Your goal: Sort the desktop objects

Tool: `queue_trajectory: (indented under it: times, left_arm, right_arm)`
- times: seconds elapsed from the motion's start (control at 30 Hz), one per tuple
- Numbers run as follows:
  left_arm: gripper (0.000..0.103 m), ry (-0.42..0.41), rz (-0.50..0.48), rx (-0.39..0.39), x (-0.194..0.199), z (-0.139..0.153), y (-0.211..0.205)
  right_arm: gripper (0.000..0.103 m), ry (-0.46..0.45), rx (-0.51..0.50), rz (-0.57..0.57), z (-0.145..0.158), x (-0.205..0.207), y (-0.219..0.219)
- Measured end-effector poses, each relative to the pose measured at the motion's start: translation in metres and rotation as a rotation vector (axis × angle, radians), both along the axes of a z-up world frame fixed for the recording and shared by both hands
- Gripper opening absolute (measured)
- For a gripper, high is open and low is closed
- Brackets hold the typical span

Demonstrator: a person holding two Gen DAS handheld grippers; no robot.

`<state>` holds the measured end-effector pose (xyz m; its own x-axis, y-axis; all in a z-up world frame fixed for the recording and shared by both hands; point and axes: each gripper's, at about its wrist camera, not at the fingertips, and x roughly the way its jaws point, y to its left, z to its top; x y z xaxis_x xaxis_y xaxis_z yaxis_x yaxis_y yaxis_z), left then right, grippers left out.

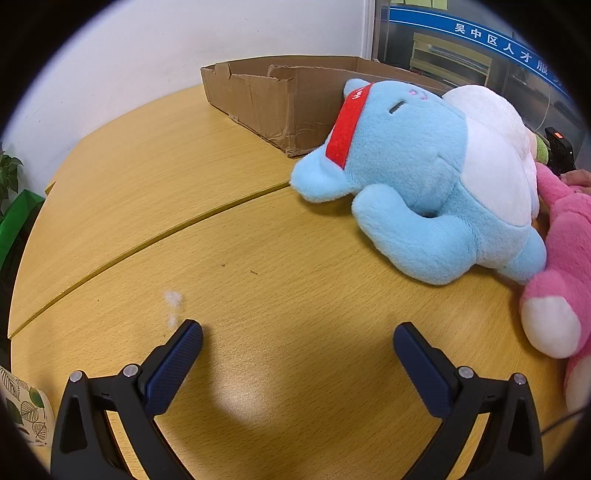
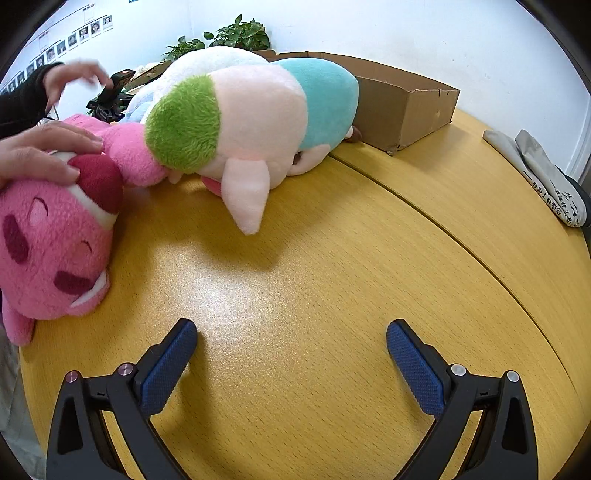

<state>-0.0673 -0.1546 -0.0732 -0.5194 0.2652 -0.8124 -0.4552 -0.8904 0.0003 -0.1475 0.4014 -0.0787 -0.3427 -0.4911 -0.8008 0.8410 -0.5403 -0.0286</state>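
Note:
A light-blue plush point(image 1: 424, 184) with a red headband lies on the wooden table point(image 1: 221, 240), against a torn cardboard box point(image 1: 280, 99). A pink plush point(image 1: 569, 251) lies to its right; it also shows in the right wrist view point(image 2: 51, 251), with a person's bare hand point(image 2: 40, 151) on it. A pastel plush with a green patch, pale pink body and teal part point(image 2: 251, 118) lies beside the box point(image 2: 399, 99). My left gripper point(image 1: 297, 332) is open and empty, short of the blue plush. My right gripper point(image 2: 291, 330) is open and empty over bare table.
Grey folded cloth point(image 2: 546, 181) lies at the table's right edge. Potted plants point(image 2: 236, 35) stand behind the toys by the white wall. A black device point(image 1: 559, 147) sits behind the plushes. A seam point(image 1: 147, 236) runs across the tabletop.

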Motion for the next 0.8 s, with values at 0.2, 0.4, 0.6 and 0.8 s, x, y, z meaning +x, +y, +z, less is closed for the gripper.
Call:
queue_trajectory:
  times: [0.2,0.4,0.6,0.8]
  left_arm:
    - [0.103,0.001,0.0,0.0,0.009,0.003,0.003]
    - [0.103,0.001,0.0,-0.001,0.019,0.005,0.007]
    - [0.103,0.001,0.007,0.0,0.029,0.008,0.011]
    - [0.103,0.001,0.05,0.001,0.042,0.011,0.018]
  right_arm:
    - [0.103,0.0,-0.001,0.0,0.0,0.002,0.001]
    - [0.103,0.0,-0.001,0.0,0.001,0.003,0.002]
    - [0.103,0.001,-0.001,-0.002,0.0,0.004,0.002]
    - [0.103,0.003,-0.001,-0.137,0.0,0.008,-0.006]
